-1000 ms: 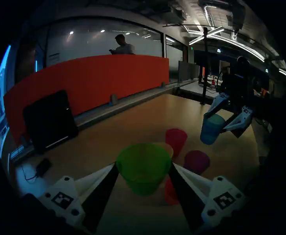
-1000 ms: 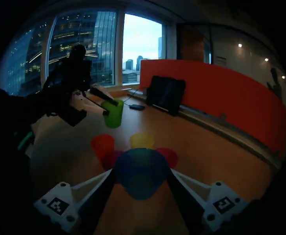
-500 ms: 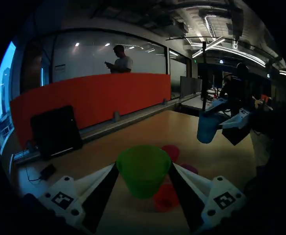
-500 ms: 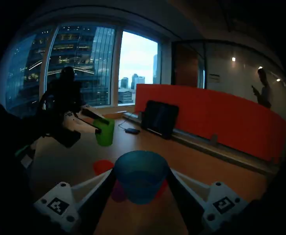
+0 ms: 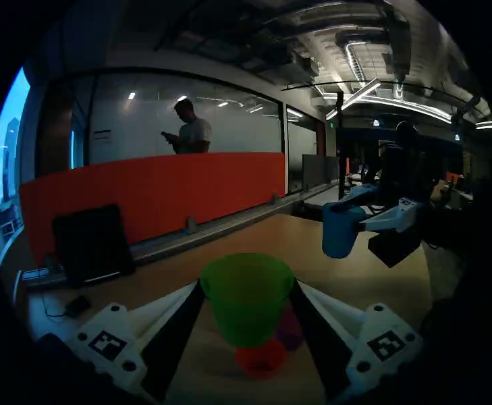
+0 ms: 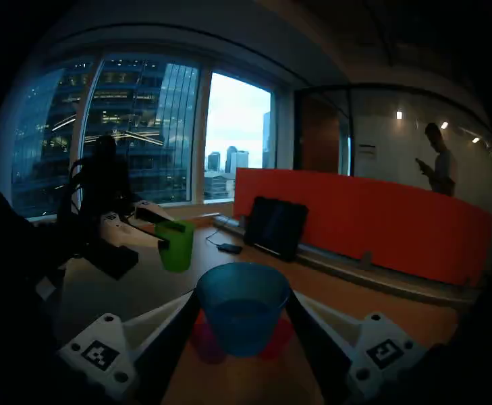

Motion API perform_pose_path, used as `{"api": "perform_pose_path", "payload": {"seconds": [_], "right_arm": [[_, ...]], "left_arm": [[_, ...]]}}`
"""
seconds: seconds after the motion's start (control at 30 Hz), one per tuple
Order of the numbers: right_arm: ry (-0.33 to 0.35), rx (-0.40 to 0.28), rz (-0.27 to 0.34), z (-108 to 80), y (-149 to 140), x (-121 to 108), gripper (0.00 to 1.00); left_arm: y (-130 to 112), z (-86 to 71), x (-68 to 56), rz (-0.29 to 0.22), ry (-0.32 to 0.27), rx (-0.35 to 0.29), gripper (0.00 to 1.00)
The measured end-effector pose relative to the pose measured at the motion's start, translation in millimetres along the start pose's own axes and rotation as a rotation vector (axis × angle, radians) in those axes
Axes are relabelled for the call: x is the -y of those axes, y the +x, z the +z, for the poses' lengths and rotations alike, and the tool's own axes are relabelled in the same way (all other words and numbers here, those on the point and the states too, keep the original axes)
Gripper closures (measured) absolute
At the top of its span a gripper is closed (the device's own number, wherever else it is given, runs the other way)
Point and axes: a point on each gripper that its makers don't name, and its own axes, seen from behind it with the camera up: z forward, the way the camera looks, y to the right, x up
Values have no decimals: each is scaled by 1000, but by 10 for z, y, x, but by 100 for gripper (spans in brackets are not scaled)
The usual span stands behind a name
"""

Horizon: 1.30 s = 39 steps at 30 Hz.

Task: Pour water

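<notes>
Holding the blue cup (image 6: 243,307) upright, the right gripper (image 6: 243,297) has both fingers pressed on its sides, closed only to the cup's width. A darker band low inside looks like water, though the tinted plastic makes the level uncertain. The green cup (image 5: 247,297) sits the same way between the fingers of the left gripper (image 5: 247,287), clamped on both sides and upright. Whether it holds anything cannot be told. Both cups hang above the tabletop (image 5: 353,277), well apart from each other, so I judge the pour has not begun. Below and beyond the left fingers stand a red cup (image 5: 262,356) and a purple cup (image 5: 290,329), partly covered by the green one.

Tipping the blue cup before its lip is over the green mouth would spill water onto the tabletop or the cups below. A thin wall squeezed by the fingers could also slip or buckle as the weight shifts. Dim light blurs the rims, and the fingers hide each cup's flanks.
</notes>
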Motion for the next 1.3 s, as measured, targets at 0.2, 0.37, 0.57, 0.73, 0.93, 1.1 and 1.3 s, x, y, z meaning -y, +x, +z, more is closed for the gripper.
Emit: {"api": "perform_pose_path", "payload": {"seconds": [0.2, 0.37, 0.57, 0.73, 0.93, 1.1, 1.3], "right_arm": [[1, -18, 2, 4, 64, -2, 8], [8, -25, -6, 14, 101, 2, 8], [16, -30, -19, 18, 160, -10, 8], [16, -33, -50, 19, 220, -33, 8], [20, -49, -85, 17, 354, -55, 8], [24, -69, -124, 10, 496, -70, 8], [31, -89, -208, 0, 653, -64, 8]], "left_arm": [[132, -32, -152, -30, -22, -49, 12], [171, -58, -252, -38, -36, -74, 12], [187, -59, -368, -25, -49, -84, 12], [185, -54, -498, -20, -64, -95, 12], [127, -36, -642, -6, -78, -91, 12], [98, -18, -779, 1, -98, -90, 12], [72, 20, -948, 14, -123, -89, 12]]}}
